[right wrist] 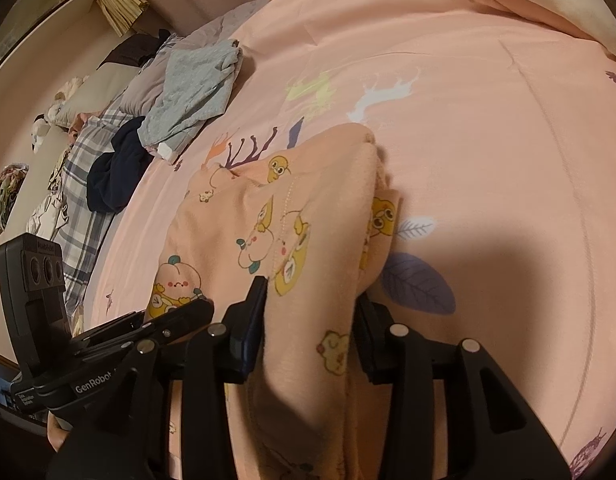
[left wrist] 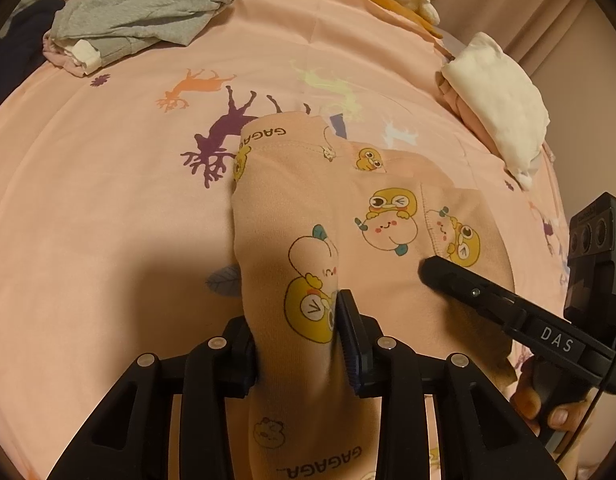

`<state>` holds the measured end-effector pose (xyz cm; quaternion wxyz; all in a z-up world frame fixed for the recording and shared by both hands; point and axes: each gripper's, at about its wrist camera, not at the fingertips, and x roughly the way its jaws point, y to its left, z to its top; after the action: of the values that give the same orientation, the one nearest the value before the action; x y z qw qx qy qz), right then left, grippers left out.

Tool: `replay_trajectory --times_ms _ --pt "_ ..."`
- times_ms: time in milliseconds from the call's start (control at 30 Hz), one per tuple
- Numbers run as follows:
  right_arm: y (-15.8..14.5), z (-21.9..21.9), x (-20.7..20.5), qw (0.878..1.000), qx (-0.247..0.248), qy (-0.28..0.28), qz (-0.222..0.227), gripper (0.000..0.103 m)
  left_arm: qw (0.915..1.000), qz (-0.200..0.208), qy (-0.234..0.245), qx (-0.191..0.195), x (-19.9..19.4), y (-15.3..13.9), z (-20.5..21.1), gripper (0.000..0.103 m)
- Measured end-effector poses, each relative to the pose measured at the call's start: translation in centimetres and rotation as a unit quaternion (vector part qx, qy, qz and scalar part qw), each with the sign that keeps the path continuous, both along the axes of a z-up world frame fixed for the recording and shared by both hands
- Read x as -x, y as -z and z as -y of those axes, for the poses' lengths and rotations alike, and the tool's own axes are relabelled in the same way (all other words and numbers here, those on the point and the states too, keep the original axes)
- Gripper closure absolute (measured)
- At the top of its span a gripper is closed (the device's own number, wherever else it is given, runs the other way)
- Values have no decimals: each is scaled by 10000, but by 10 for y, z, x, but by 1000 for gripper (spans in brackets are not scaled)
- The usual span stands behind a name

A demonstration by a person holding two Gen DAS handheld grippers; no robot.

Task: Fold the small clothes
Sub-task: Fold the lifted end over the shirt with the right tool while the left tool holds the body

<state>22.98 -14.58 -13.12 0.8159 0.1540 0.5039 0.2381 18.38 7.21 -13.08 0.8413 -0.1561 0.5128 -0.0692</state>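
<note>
— So, what's the cloth like on your feed?

— Soft and matte. The peach garment (left wrist: 387, 184) looks like a thick knit, with stitched seams and printed yellow ducks, round peaches and "GAGAGA" lettering. It lies mid-frame on the bed sheet (left wrist: 108, 200), a smooth pink cotton scattered with deer and leaf shapes.

— And your tongs?

— In the left wrist view, the left tongs (left wrist: 296, 312) pinch a raised ridge of that garment at lower centre. The fabric fills the gap, running down between the black fingers toward the lens. The right tongs (right wrist: 311, 292) do likewise in their own view, with a fuzzy fold bunched between the pads at bottom centre and draped partly over the right-hand finger.

— How close are the two?

— Near each other, gripping side by side on the near edge. The rest of the garment spreads flat away from them, toward the upper frame.

— Anything else on the bed?

— A crumpled grey garment (left wrist: 140, 12) at upper left, and a folded white cloth (left wrist: 495, 92) at the right edge, plump and slightly fleecy. Both are well apart from the tongs.
</note>
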Motion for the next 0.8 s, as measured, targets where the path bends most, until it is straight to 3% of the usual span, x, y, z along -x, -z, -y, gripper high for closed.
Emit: replay_trajectory --times_ms 800 --pt "-2 24 5 9991 -113 399 -80 53 9999 30 -89 -112 12 -3 -2 70"
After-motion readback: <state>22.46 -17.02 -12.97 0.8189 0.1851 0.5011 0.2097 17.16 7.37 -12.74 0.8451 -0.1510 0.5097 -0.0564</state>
